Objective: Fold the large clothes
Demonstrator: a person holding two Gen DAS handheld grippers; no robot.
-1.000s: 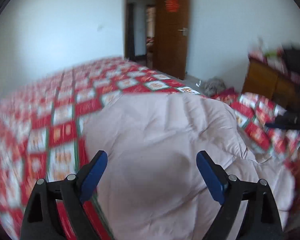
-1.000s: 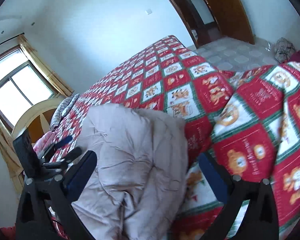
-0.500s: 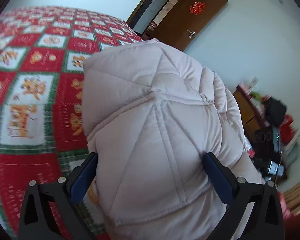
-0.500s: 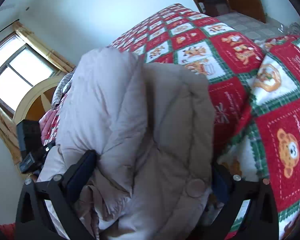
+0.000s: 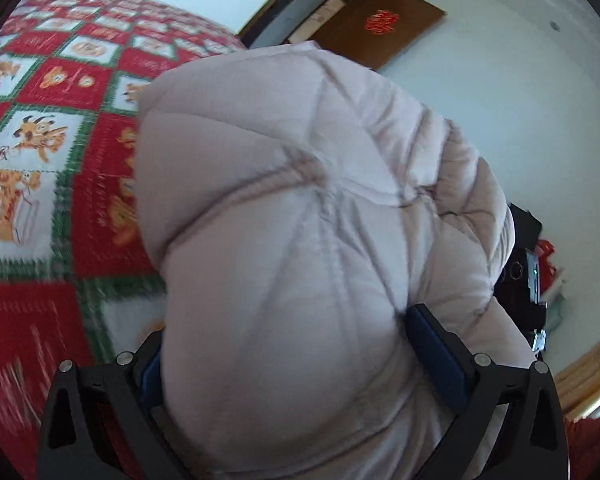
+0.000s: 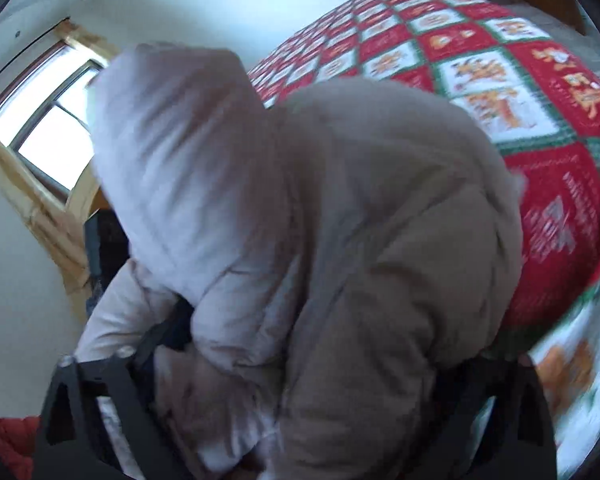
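A pale pink quilted puffer jacket fills the left wrist view, bulging up between my left gripper's blue-padded fingers, which stand wide apart around a thick bundle of it. In the right wrist view the same jacket, with its hood upward, fills the frame. It sits between my right gripper's fingers, which are also spread wide; the right finger is mostly hidden by fabric. The jacket rests over a red, green and white cartoon-print bedspread.
The bedspread stretches away behind the jacket. A brown wooden door stands in the white wall beyond the bed. A window with a wooden frame is at the left. Dark clutter sits beside the bed.
Both grippers have pushed in close to the jacket. The jacket went from lying ahead of the fingers to bulging between them and filling both views.
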